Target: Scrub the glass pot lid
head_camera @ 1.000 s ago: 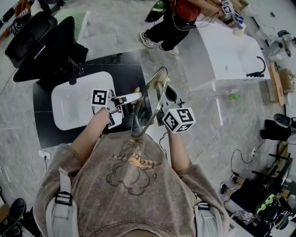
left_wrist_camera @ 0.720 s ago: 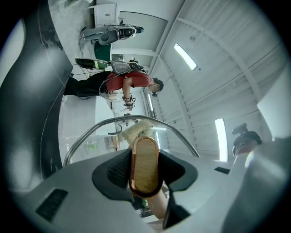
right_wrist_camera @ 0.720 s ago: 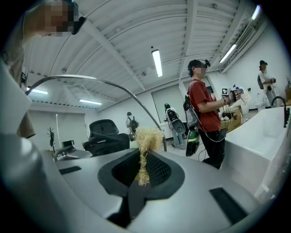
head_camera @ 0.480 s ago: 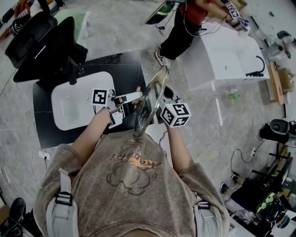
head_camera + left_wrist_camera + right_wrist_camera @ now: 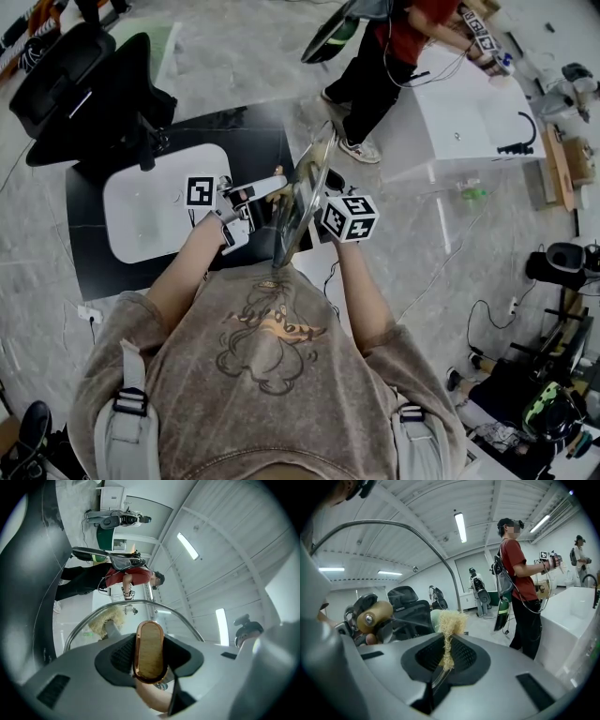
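Observation:
I hold the glass pot lid point(image 5: 303, 200) almost edge-on in front of my chest. My left gripper point(image 5: 261, 195) is shut on its wooden, copper-rimmed knob point(image 5: 149, 650); the metal rim point(image 5: 140, 603) arcs above the jaws. My right gripper point(image 5: 317, 212) is shut on a straw-coloured fibre scrubber point(image 5: 449, 620), which rests against the far side of the glass. Through the lid the scrubber point(image 5: 107, 620) shows in the left gripper view and the knob point(image 5: 374, 616) in the right gripper view. The lid's rim point(image 5: 417, 532) curves over the right gripper's jaws.
A white basin point(image 5: 157, 214) sits in a black counter point(image 5: 253, 131) below my left hand. A black chair point(image 5: 80, 80) stands at the back left. Another person point(image 5: 380, 52) works at a white sink unit point(image 5: 469, 112) at the back right. Cables and gear lie at the right.
The right gripper with the scrubber has slid up and left in the head view along the lid. The lid has turned more edge-on. The person in the background has stepped to the right.

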The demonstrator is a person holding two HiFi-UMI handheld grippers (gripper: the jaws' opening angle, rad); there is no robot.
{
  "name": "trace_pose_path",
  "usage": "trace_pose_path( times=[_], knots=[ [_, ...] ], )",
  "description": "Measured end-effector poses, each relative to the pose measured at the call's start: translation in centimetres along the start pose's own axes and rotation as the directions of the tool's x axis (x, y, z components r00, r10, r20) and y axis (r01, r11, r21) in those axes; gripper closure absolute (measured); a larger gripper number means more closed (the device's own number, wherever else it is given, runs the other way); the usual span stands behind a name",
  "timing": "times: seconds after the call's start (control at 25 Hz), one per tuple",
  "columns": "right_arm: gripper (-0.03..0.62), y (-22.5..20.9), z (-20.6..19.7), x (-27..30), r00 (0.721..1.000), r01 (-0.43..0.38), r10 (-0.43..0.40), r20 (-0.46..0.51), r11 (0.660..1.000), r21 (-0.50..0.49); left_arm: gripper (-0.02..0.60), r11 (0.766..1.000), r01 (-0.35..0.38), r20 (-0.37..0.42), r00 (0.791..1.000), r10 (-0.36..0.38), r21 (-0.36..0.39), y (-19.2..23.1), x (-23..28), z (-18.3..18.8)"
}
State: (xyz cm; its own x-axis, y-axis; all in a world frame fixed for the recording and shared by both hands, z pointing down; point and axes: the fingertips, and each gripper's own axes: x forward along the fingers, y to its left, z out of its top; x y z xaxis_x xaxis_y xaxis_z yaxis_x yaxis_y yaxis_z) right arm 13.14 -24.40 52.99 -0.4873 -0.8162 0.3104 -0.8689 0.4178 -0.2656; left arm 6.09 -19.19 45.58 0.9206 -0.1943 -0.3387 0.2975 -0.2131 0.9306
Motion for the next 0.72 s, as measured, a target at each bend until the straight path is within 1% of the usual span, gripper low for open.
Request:
trace_pose_path(
  times=[0.28, 0.44, 0.72],
  knots=[
    [0.553, -0.3, -2.2, 0.5, 0.999, -0.014, 0.017, -0.051, 0.999, 0.046, 0.402, 1.000, -0.008, 0.011, 1.000, 0.008, 0.003, 0.2, -0.1, 0.0],
    [0.553, 0.0, -3.7, 0.7, 0.996, -0.029, 0.033, -0.084, 0.998, 0.059, 0.402, 1.000, -0.002, 0.033, 0.999, 0.002, -0.001, 0.4, -0.3, 0.3],
    [0.553, 1.1, -5.8, 0.2, 0.985, -0.085, 0.096, -0.144, 0.993, 0.079, 0.402, 1.000, 0.001, 0.070, 0.998, -0.001, -0.009, 0.3, -0.1, 1.0]
  ],
)
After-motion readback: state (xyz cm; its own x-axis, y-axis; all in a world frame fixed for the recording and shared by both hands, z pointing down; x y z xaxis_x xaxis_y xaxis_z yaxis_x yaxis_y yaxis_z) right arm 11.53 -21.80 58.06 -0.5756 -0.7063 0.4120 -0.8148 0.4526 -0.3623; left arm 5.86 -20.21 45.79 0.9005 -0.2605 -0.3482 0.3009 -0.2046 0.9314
